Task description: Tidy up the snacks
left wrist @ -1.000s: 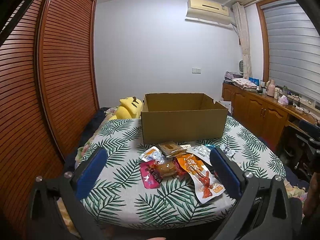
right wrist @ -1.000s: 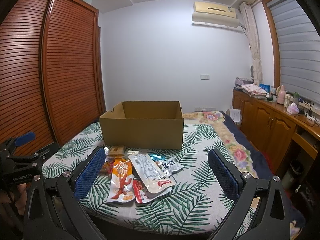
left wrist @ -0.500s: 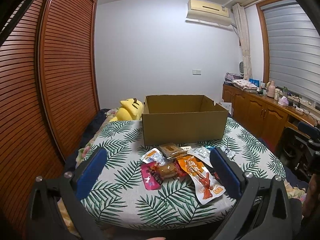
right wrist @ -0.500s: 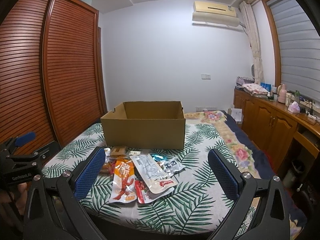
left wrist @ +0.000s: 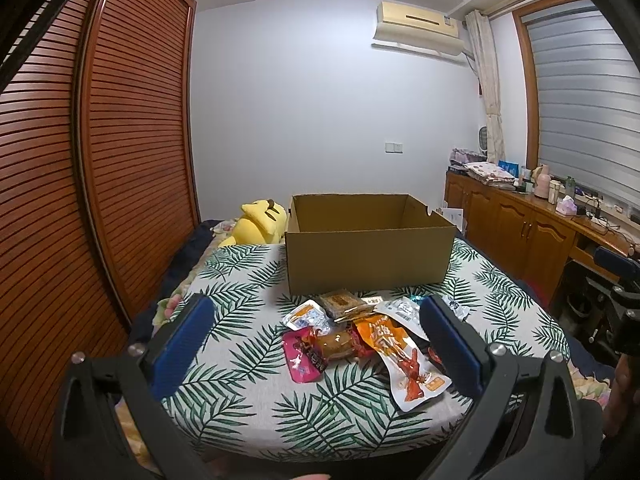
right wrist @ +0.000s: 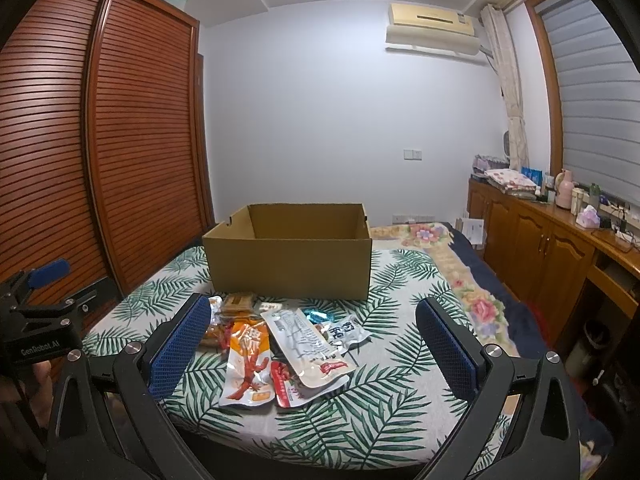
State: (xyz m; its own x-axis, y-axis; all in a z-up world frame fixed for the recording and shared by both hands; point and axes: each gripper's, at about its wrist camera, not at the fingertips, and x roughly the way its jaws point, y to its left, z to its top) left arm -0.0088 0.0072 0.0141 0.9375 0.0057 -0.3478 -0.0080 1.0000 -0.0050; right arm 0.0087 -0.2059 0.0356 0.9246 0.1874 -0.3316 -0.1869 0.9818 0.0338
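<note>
Both sets of fingers spread wide, holding nothing, touching nothing. Left gripper hovers off the near edge of the tabletop; its blue pads frame the snack pile in the left wrist view. Right gripper same posture, pads either side of the pile in its own view.

Snack pile sits on the leaf-print cloth, just in front of the cardboard box, apart from it. Box is open-topped, long side facing the grippers, nothing visible inside from this angle.

Orientation of packets:
- orange crayfish pack: long axis runs near-to-far, tilted, near end toward the right gripper's side.
- white long pack: lies diagonally across the pile, on top of a red pack.
- pink pack: left side of the pile, roughly near-to-far.
- brown cake pack: closest to the box.

Yellow plush toy behind the box's left corner.
</note>
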